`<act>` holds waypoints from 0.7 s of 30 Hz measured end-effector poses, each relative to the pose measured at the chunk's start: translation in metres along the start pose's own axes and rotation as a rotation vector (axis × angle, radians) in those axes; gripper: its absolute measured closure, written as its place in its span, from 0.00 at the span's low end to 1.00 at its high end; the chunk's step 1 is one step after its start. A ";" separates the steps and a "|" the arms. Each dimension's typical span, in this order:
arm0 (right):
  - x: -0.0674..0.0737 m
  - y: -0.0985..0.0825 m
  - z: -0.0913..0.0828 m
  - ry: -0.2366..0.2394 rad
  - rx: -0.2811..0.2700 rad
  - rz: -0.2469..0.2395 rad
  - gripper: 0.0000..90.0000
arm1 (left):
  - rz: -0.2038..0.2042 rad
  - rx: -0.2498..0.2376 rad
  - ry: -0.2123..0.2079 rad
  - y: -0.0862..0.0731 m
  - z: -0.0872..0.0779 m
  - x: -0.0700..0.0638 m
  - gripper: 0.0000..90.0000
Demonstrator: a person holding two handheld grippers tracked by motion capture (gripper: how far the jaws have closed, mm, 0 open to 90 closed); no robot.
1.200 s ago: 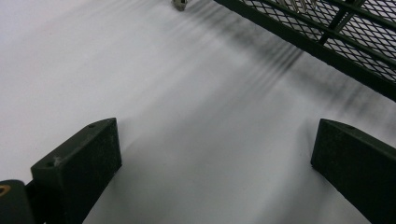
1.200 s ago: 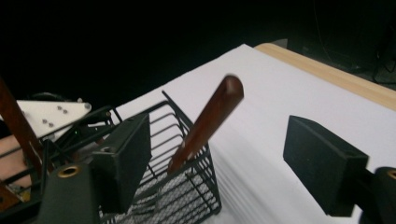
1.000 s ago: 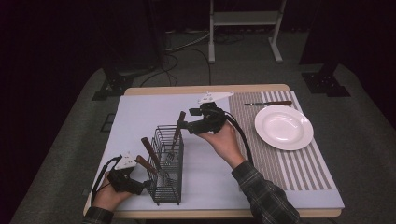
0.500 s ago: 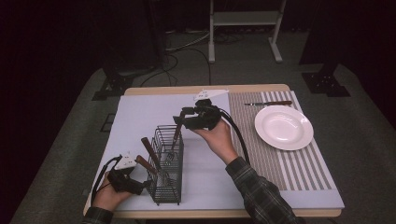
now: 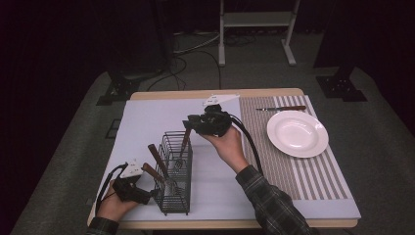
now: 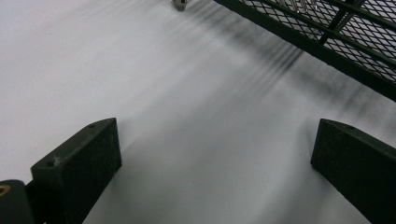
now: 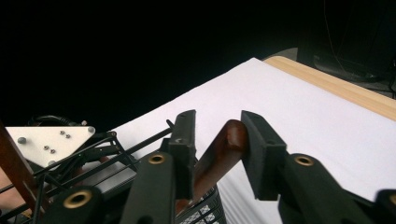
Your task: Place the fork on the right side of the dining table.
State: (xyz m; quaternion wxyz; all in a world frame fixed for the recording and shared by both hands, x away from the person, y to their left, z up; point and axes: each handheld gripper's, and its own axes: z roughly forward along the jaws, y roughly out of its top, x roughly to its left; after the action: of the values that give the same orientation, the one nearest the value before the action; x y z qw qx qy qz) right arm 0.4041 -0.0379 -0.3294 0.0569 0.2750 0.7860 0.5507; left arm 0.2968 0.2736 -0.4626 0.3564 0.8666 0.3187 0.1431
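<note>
From the high view, your right hand (image 5: 230, 147) reaches in from the near right, forearm in a plaid sleeve, and holds the right gripper (image 5: 192, 123) level, its jaws pointing left over the far end of the black wire cutlery basket (image 5: 175, 188). The top of a wooden-handled utensil (image 5: 185, 138) that stands in the basket's far compartment sits at the gripper's tips. Two more wooden handles (image 5: 157, 159) lean leftward out of the basket's middle. Your left hand (image 5: 111, 208) rests low at the near left corner of the table (image 5: 195, 94), with the left gripper (image 5: 150, 195) pointing right, just beside the near end of the basket. Well off to the right, a white plate (image 5: 297, 133) lies on the striped placemat (image 5: 313, 176), with a knife (image 5: 281, 108) beyond it.

In the left gripper view, your jaws stand wide apart with nothing but the pale table cover (image 6: 187, 116) between them; the basket's mesh wall (image 6: 327, 37) crosses the upper right corner.

In the right gripper view, your jaws have just been closing around the rounded end of the brown handle (image 7: 222, 149). The right pad lies against it, while the left pad looks a sliver clear, so I cannot tell whether the grip is firm.
</note>
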 end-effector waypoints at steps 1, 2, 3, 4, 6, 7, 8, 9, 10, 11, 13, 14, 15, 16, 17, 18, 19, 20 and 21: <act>0.000 0.000 0.000 0.000 0.000 0.000 0.74 | 0.000 0.000 0.000 0.000 0.000 0.000 0.00; 0.000 0.000 -0.001 -0.001 -0.001 -0.003 0.76 | -0.002 -0.002 0.001 0.000 0.000 0.000 0.00; 0.002 0.001 -0.002 0.005 -0.005 -0.002 0.79 | -0.002 -0.002 0.001 0.000 0.000 0.000 0.00; 0.003 0.001 -0.003 0.009 -0.008 -0.006 0.81 | -0.002 -0.001 0.001 0.000 0.000 0.000 0.00; 0.004 0.002 -0.004 0.017 -0.008 -0.008 0.81 | -0.001 0.002 0.000 0.000 0.000 0.000 0.00; 0.005 0.002 -0.005 0.022 -0.010 -0.013 0.82 | -0.001 0.002 0.000 0.000 0.000 0.000 0.00; 0.007 0.002 -0.006 0.026 -0.010 -0.010 0.82 | -0.002 0.000 0.001 0.000 0.000 0.000 0.00; 0.008 0.003 -0.007 0.031 -0.009 -0.013 0.83 | -0.002 0.001 0.000 0.000 0.000 0.000 0.00; 0.009 0.003 -0.008 0.037 -0.007 -0.009 0.83 | -0.002 0.001 0.000 0.000 0.000 0.000 0.00; 0.010 0.003 -0.009 0.042 -0.006 -0.011 0.84 | -0.002 0.001 0.000 0.000 0.000 0.000 0.00; 0.012 0.004 -0.011 0.052 -0.006 -0.014 0.85 | -0.001 0.001 0.001 0.000 0.000 0.000 0.00; 0.014 0.004 -0.012 0.061 -0.007 -0.014 0.85 | -0.001 0.001 0.001 0.000 0.000 0.000 0.00; 0.014 0.004 -0.012 0.061 -0.007 -0.014 0.85 | -0.002 0.000 0.002 0.000 0.000 0.000 0.00; 0.015 0.004 -0.014 0.082 -0.009 -0.012 0.86 | 0.000 0.002 0.001 0.000 0.000 0.000 0.00; 0.016 0.004 -0.014 0.088 -0.008 -0.007 0.87 | 0.000 0.002 0.001 0.000 0.000 0.000 0.00; 0.017 0.004 -0.015 0.098 -0.009 -0.007 0.87 | 0.000 0.002 0.001 0.000 0.000 0.000 0.00; 0.018 0.005 -0.015 0.107 -0.011 -0.011 0.87 | 0.000 0.002 0.001 0.000 0.000 0.000 0.00; 0.019 0.005 -0.015 0.116 -0.010 -0.008 0.88 | 0.000 0.002 0.001 0.000 0.000 0.000 0.00; 0.019 0.005 -0.015 0.124 -0.014 -0.010 0.88 | 0.000 0.002 0.001 0.000 0.000 0.000 0.00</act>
State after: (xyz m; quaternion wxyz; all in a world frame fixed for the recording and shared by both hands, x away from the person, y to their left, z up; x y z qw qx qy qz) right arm 0.3835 -0.0399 -0.3148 0.0127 0.2362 0.7855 0.5719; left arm 0.2968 0.2737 -0.4624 0.3554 0.8669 0.3188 0.1432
